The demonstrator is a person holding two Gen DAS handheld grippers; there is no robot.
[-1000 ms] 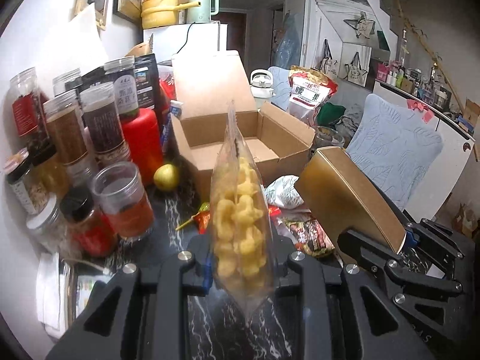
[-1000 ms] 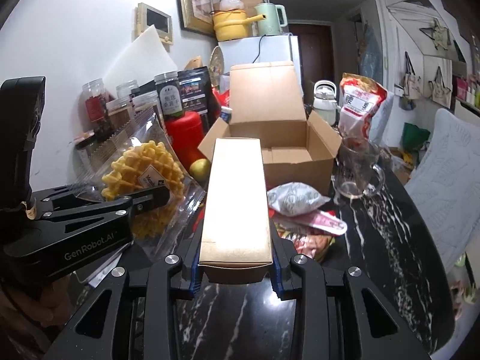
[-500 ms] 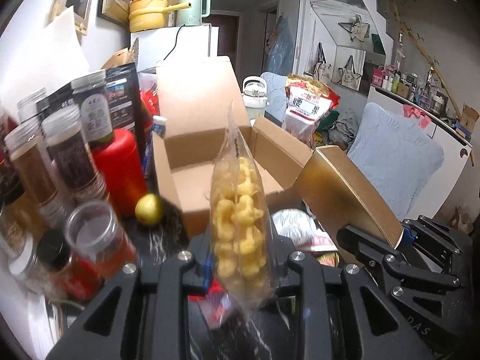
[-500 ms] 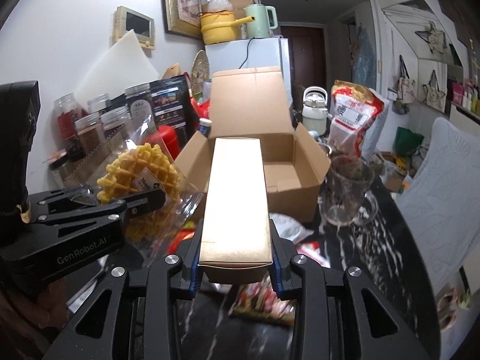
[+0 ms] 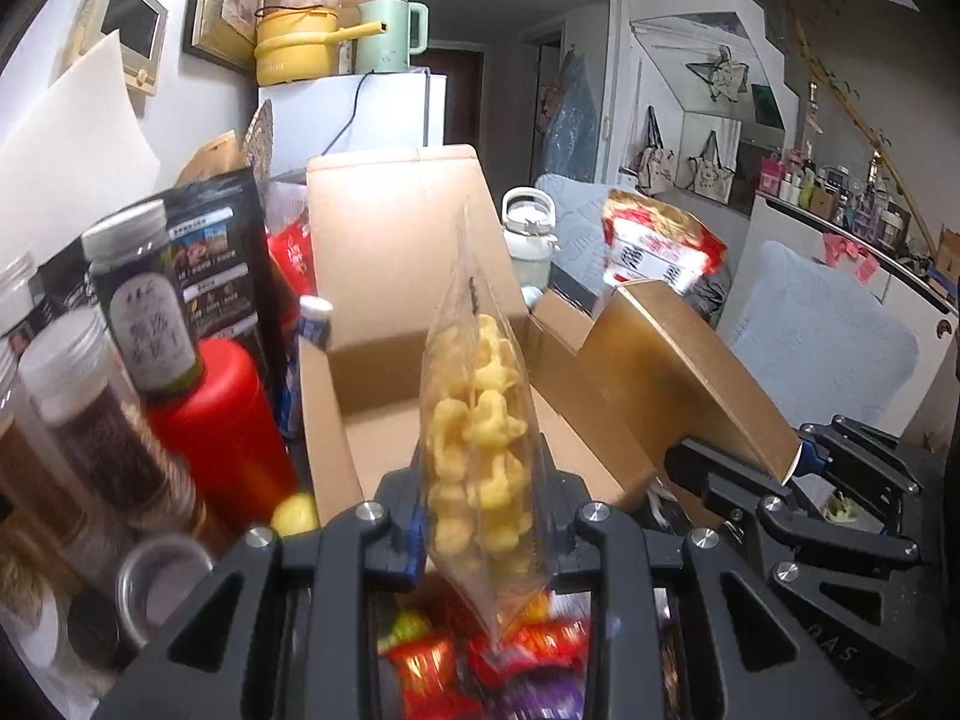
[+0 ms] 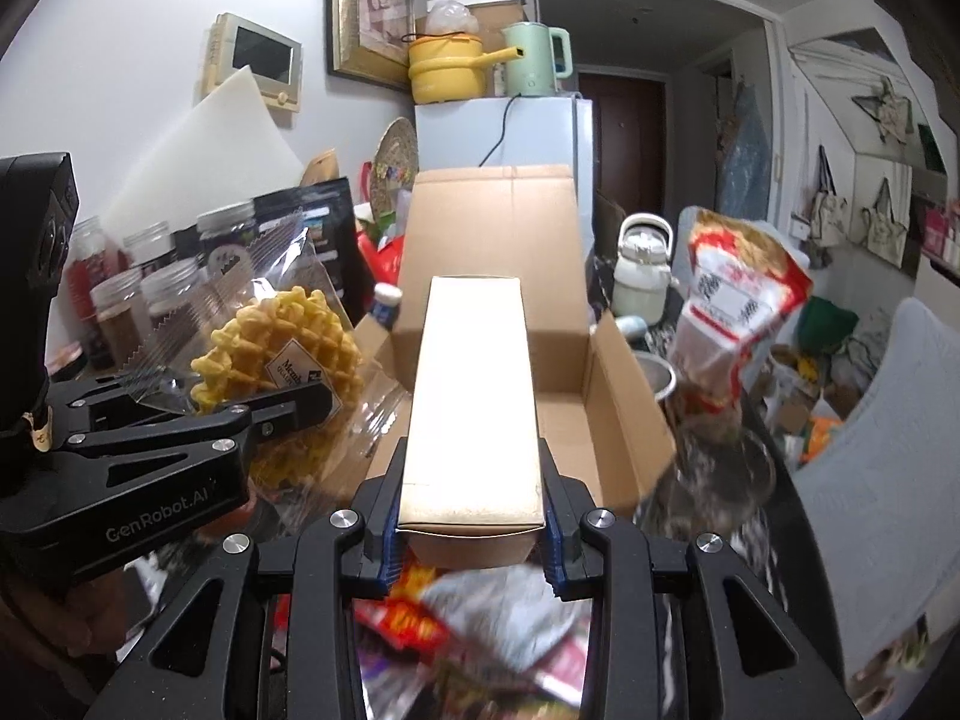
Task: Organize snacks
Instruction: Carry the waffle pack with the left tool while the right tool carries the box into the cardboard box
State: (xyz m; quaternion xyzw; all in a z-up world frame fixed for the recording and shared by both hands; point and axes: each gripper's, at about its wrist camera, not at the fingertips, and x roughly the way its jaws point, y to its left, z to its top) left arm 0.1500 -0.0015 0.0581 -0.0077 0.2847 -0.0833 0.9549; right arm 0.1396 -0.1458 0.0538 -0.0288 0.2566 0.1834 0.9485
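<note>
- Left wrist view: the left hand-held gripper [image 5: 480, 531] clamps a clear waffle bag [image 5: 480, 420] upright, in front of the open cardboard box [image 5: 372, 372]; loose snack packets [image 5: 480, 660] lie blurred beneath.
- Right wrist view: the right hand-held gripper [image 6: 471, 531] grips a gold box [image 6: 474, 396] lengthwise, pointing into the cardboard box [image 6: 624, 408]; the waffle bag [image 6: 282, 354] is at left.

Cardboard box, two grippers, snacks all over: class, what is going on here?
A person is sorting snacks with a gripper in each hand. The left gripper is shut on a clear bag of waffles, and the right gripper is shut on a long gold box. Both are held just in front of the open cardboard box, whose floor looks bare. Loose snack packets lie below, blurred.
</note>
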